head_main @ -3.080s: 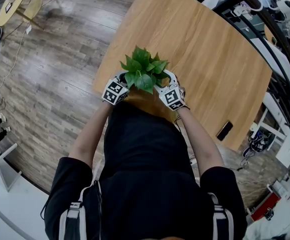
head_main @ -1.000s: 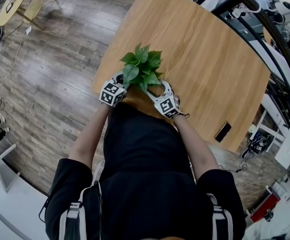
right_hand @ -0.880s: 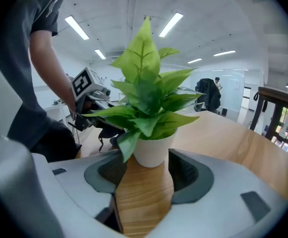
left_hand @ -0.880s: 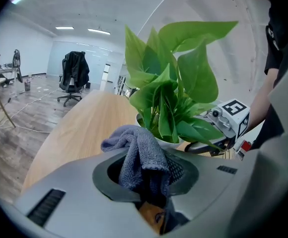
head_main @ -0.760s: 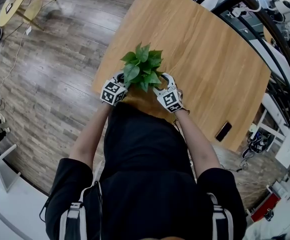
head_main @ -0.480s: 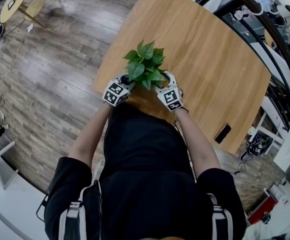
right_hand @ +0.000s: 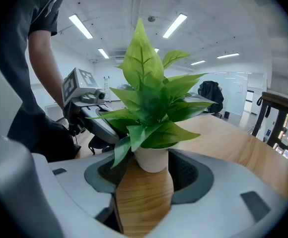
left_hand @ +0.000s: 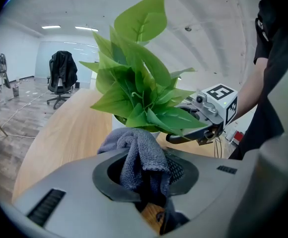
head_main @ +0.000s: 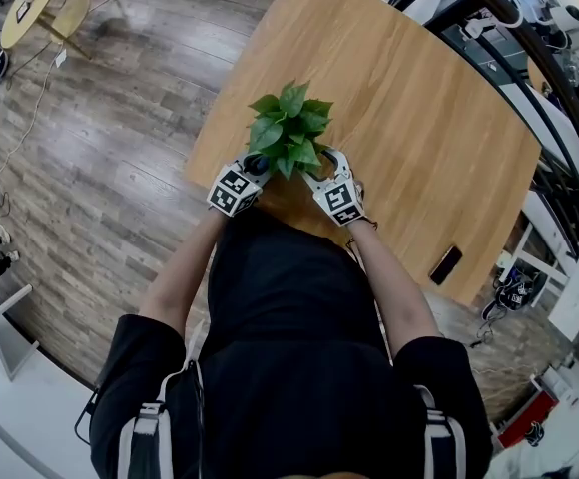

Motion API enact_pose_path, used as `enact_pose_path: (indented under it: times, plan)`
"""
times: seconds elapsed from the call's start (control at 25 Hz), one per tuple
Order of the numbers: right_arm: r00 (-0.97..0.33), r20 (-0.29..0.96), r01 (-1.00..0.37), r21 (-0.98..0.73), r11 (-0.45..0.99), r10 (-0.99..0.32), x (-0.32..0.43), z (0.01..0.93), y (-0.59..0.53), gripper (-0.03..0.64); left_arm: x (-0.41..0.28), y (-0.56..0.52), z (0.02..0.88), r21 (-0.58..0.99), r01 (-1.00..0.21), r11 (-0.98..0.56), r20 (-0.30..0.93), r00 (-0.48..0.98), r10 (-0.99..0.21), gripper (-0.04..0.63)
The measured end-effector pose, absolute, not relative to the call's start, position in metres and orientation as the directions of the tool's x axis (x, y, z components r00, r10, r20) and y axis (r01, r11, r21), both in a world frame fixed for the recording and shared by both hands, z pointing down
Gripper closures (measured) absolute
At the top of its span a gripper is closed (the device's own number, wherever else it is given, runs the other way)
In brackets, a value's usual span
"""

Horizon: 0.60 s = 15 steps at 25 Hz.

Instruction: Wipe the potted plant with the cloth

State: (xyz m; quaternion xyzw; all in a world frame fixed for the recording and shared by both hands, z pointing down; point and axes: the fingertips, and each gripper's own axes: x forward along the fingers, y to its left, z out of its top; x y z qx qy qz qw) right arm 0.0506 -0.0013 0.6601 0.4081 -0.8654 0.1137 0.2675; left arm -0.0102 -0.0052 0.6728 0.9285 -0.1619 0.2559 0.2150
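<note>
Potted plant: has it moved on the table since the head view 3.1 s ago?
Yes, slightly: the potted plant now stands a little farther from the near edge of the table.

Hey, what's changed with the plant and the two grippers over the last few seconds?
The left gripper, shut on the gray cloth, has edged right, closer to the potted plant's leaves. The right gripper dipped back toward the person a second ago and has returned beside the white pot, which stands between its jaws. Nothing was picked up or let go. The plant and table stayed put.
</note>
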Motion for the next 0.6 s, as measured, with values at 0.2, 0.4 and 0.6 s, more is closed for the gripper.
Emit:
enact_pose_path:
  times: [0.2, 0.4, 0.6]
  plan:
    - [-0.585, 0.554, -0.712, -0.002, 0.702, -0.592, 0.024, 0.659, 0.017, 0.374, -0.010, -0.002, 0.669, 0.345, -0.412, -0.843, 0.537, 0.823, -0.183, 0.483]
    - [-0.622, 0.553, -0.665, 0.002, 0.747, -0.555, 0.003, 0.656, 0.031, 0.374, -0.010, 0.000, 0.674, 0.352, -0.428, -0.832, 0.531, 0.824, -0.200, 0.483]
    - [-0.545, 0.501, -0.766, 0.029, 0.642, -0.673, 0.032, 0.633, 0.042, 0.374, -0.025, 0.004, 0.667, 0.353, -0.464, -0.812, 0.518, 0.820, -0.243, 0.483]
